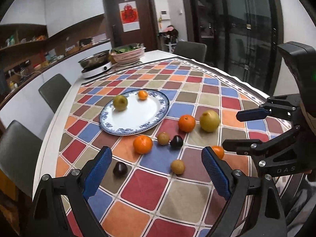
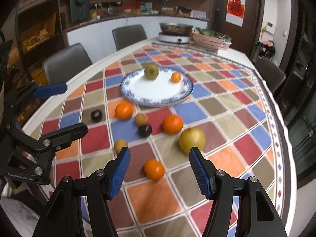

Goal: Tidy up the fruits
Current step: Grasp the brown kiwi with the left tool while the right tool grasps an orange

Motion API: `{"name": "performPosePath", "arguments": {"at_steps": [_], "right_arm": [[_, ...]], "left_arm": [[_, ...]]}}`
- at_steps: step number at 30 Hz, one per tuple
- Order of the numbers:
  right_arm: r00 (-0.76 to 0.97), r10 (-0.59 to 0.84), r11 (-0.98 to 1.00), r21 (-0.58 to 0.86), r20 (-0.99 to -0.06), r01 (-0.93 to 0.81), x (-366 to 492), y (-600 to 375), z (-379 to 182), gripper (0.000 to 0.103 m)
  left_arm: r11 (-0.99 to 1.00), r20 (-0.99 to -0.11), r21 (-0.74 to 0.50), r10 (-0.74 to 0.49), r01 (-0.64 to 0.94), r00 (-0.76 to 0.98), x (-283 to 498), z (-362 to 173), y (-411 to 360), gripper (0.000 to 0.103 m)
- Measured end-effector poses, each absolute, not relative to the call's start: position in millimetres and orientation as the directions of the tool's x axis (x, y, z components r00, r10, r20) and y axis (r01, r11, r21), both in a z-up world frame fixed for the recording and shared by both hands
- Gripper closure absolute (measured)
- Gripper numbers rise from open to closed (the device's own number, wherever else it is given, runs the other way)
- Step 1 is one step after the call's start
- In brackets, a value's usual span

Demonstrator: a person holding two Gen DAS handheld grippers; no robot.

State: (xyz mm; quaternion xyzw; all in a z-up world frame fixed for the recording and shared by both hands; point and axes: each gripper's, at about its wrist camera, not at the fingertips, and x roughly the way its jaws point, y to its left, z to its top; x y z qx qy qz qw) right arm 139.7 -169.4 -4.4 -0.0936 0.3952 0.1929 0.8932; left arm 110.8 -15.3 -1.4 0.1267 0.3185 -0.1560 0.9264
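Two fruits sit on the blue-rimmed plate (image 1: 158, 116); eight lie on the tabletop (image 1: 207, 90) nearer than it. Left gripper (image 1: 156, 174) and right gripper (image 2: 160, 172) both gape, empty.

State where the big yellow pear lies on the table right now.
The big yellow pear lies on the checked tablecloth, off the plate, beside an orange; in the right wrist view it sits just beyond the right gripper.

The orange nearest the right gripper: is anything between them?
No, nothing visible. The right gripper is open above the checked tablecloth, and the orange lies just ahead between its fingers, untouched. The yellow pear sits farther off to the right.
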Motion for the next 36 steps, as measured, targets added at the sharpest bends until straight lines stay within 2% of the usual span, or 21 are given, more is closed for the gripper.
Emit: {"name": "performPosePath", "arguments": {"at_steps": [9,17,21,24,30,36], "right_arm": [[0.557,0.262,0.895,-0.017,-0.788,-0.445,141,-166,-33,0.041],[0.491,0.269,0.882,0.007,-0.829,-0.472,152,-162,-57,0.059],[0.476,0.276,0.880,0.020,-0.835,-0.474,154,-162,-62,0.059],[0.460,0.287,0.879,0.041,-0.840,-0.474,157,-163,-66,0.063],[0.446,0.296,0.880,0.059,-0.845,-0.472,162,-164,-71,0.064],[0.432,0.313,0.878,0.084,-0.846,-0.472,167,-164,-74,0.069]], "left_arm": [[0.881,-0.687,0.130,-0.251,0.455,0.682,118,-32,-23,0.020],[0.861,-0.746,0.052,-0.303,0.506,0.593,136,-56,-25,0.033],[0.848,-0.767,0.025,-0.324,0.530,0.554,143,-65,-30,0.041],[0.842,-0.785,-0.003,-0.336,0.539,0.521,148,-71,-33,0.052],[0.851,-0.794,-0.036,-0.343,0.525,0.502,155,-78,-34,0.055],[0.861,-0.806,-0.062,-0.341,0.505,0.483,164,-85,-35,0.067]]}}
